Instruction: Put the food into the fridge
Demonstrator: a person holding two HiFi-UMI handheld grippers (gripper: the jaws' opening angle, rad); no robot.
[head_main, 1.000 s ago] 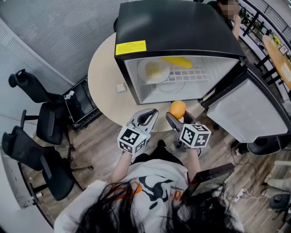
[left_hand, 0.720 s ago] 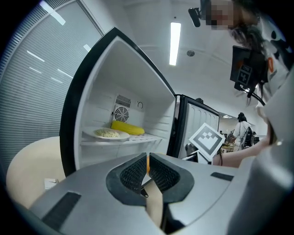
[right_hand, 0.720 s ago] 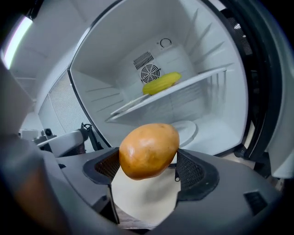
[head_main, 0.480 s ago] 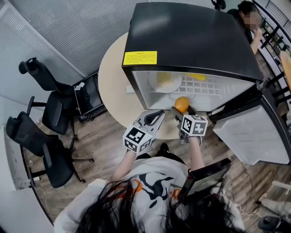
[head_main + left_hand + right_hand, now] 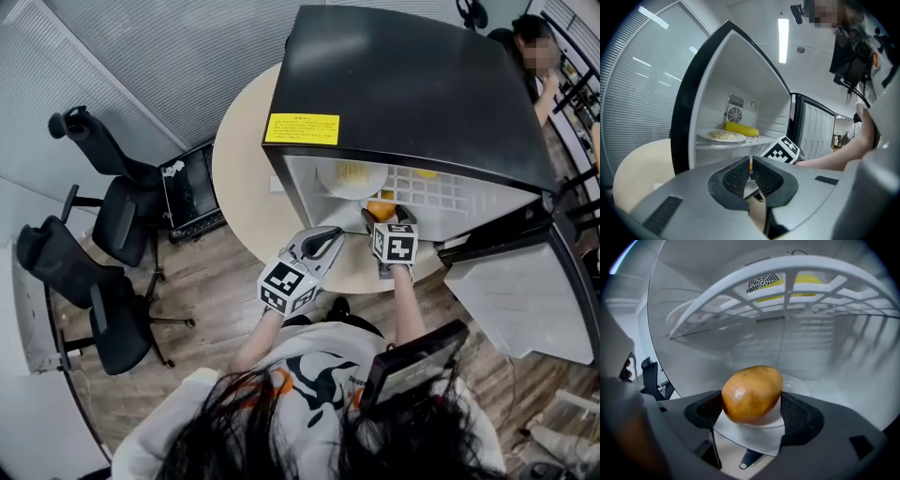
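Note:
A black mini fridge (image 5: 412, 84) stands open on a round table, its door (image 5: 520, 291) swung to the right. My right gripper (image 5: 752, 411) is shut on a brown potato (image 5: 752, 392) and reaches into the lower compartment, under the white wire shelf (image 5: 787, 287). From the head view the potato (image 5: 380, 208) sits just inside the fridge opening. On the shelf lie a plate of food (image 5: 723, 135) and a yellow corn cob (image 5: 741, 129). My left gripper (image 5: 751, 172) is shut and empty, held in front of the fridge near the table edge (image 5: 323, 242).
The round beige table (image 5: 244, 169) carries the fridge. Black office chairs (image 5: 112, 211) stand at the left on the wood floor. A black case (image 5: 192, 197) lies under the table. A person (image 5: 536, 42) sits behind the fridge at the top right.
My right gripper has carried the potato forward from the table edge into the fridge's lower compartment. The left gripper has stayed about where it was.

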